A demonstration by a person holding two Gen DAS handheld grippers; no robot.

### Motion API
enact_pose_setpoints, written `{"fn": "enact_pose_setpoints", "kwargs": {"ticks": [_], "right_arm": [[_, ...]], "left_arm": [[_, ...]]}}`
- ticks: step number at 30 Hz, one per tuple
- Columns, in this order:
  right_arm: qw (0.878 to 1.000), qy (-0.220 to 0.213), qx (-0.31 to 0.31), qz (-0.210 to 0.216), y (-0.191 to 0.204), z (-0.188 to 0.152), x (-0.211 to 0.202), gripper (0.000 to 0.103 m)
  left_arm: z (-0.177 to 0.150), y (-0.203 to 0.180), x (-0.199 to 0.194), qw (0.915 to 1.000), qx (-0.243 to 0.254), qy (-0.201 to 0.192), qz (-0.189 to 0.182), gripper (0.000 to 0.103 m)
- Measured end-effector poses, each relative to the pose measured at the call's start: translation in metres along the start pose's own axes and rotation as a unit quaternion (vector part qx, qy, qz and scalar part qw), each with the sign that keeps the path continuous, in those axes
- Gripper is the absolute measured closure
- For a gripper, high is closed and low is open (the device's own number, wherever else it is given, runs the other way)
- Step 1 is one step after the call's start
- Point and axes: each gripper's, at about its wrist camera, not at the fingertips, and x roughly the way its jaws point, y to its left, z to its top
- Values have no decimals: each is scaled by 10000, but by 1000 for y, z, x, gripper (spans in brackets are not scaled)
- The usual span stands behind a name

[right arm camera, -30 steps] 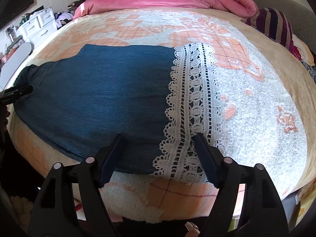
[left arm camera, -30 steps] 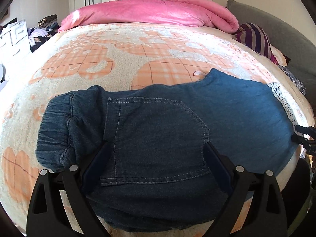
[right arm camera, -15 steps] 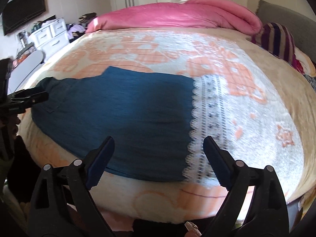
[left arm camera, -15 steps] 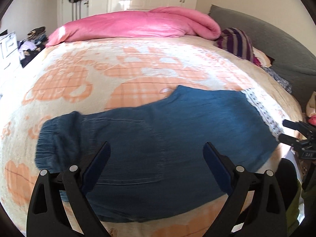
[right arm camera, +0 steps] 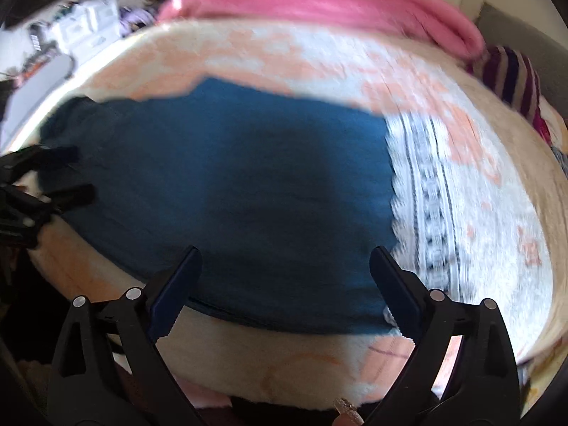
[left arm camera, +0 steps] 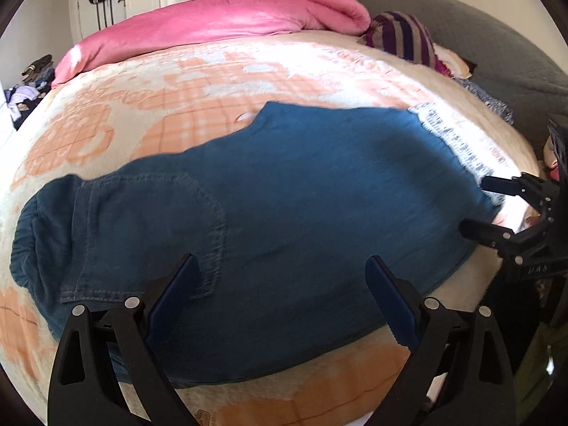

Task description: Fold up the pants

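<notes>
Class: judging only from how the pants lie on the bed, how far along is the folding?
Done: pants lie flat, apparently doubled lengthwise, lace hem at one end. In hand: nothing; left gripper and right gripper are open, empty. Left: folding hem towards waistband.

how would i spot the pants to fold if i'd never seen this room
Start at the big bed with the peach-and-cream blanket. Near its front edge lies one flat dark blue denim piece, the pants. Only they have a stitched back pocket and a white lace hem.
</notes>
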Motion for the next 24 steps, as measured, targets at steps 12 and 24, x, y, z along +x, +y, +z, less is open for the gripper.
{"fn": "enact_pose_setpoints", "kwargs": {"ticks": [12,24], "right_arm": [[9962,-323,659,479,-23,-2,-17,9],[9885,-879,1224,116,-69,-5,-58,9]], "left_arm": [[3,9,-4,9998,-171,15,-95,9],[48,-20,-29,9984,2,-401,-404,6]]}}
